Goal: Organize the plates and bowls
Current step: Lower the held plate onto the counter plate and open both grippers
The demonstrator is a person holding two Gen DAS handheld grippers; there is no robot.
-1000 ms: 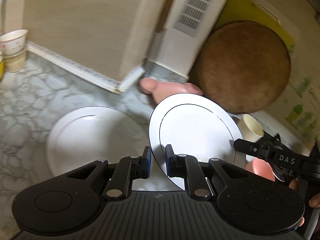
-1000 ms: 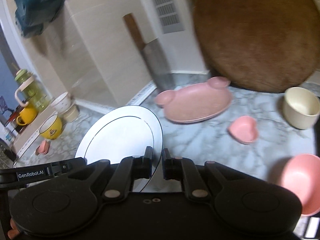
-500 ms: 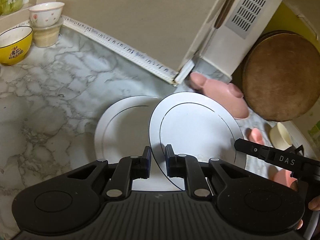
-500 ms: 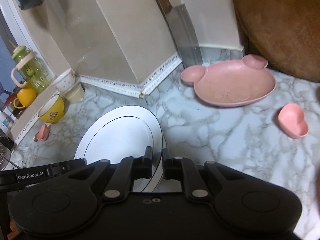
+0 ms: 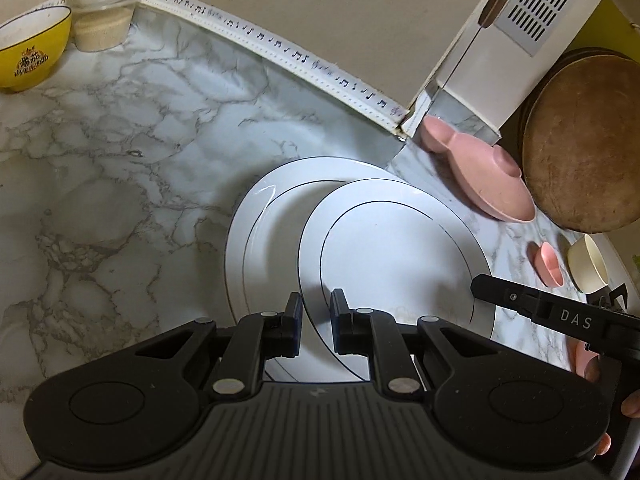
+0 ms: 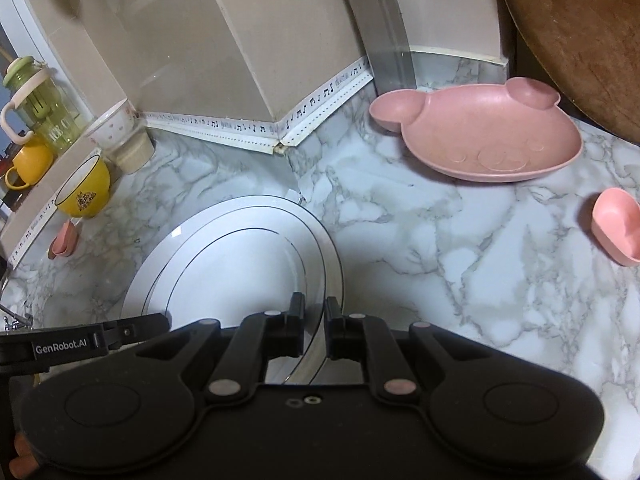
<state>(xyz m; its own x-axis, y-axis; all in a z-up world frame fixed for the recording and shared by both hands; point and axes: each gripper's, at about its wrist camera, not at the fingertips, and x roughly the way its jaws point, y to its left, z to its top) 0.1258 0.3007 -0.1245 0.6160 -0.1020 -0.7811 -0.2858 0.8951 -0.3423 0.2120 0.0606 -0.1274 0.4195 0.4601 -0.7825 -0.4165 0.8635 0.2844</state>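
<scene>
Two black handheld grippers held one round white plate with a thin black ring (image 5: 392, 256) by opposite edges. The left gripper (image 5: 316, 322) had its jaws clamped on the plate's near rim at lower centre; the right gripper (image 6: 314, 322) pinched the other rim. The plate sat low over a matching second white plate (image 5: 260, 240) lying on the grey-veined marble counter (image 5: 120, 160). A pink bear-shaped dish (image 6: 480, 136) lay at the upper right.

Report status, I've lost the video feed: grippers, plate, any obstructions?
Left gripper and right gripper both shut on the held white plate's rim. It hangs over the second white plate on the counter. Nothing between them.
</scene>
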